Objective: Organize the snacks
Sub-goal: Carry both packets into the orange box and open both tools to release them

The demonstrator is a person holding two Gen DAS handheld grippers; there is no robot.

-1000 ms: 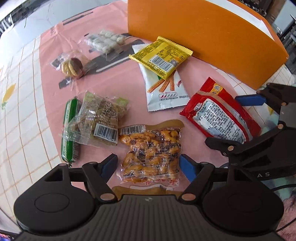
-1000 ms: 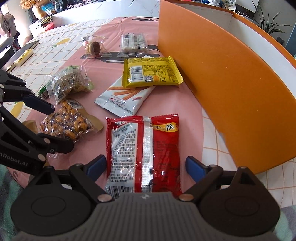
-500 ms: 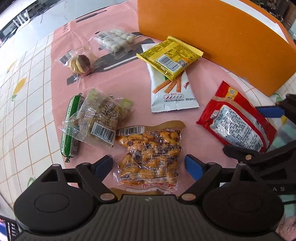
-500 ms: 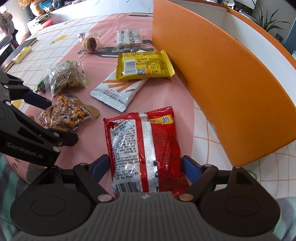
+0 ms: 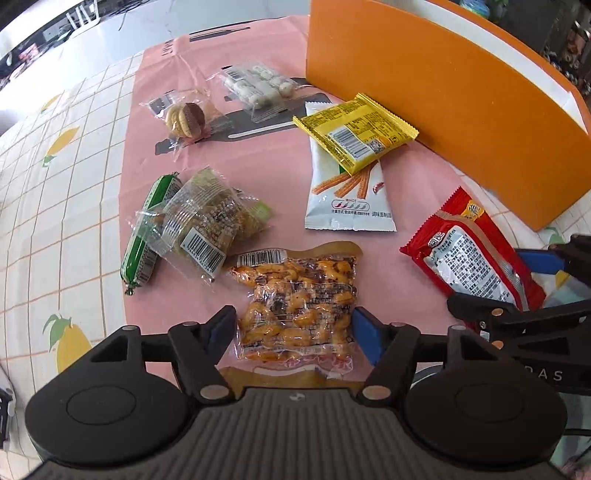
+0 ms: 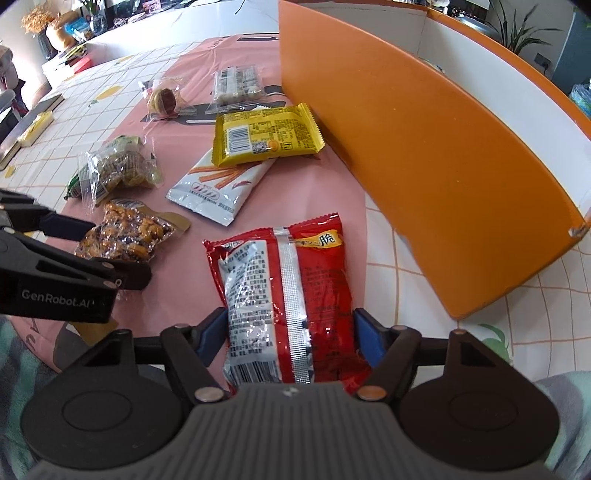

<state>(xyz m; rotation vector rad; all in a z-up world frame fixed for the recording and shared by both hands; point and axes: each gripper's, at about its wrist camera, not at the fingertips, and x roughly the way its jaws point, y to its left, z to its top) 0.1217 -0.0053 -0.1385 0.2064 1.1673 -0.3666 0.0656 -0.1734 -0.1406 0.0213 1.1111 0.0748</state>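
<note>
Looked like a home: fruit-print checked tablecloth [image 5: 55, 192] on the counter, houseplant [image 6: 517, 33], dried-flower vase [image 6: 55, 29], books [image 6: 37, 122] nearby.

A table [image 5: 55, 206] with a checked cloth carries a pink mat [image 5: 258, 173] and an orange box [image 6: 424, 147]; snack packs lie on the mat.

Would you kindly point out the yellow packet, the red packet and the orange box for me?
yellow packet [image 6: 264, 133]: right wrist view, on the middle of its printed back.
red packet [image 6: 288, 302]: right wrist view, on its silver seam.
orange box [image 6: 424, 155]: right wrist view, on its orange outer wall.
</note>
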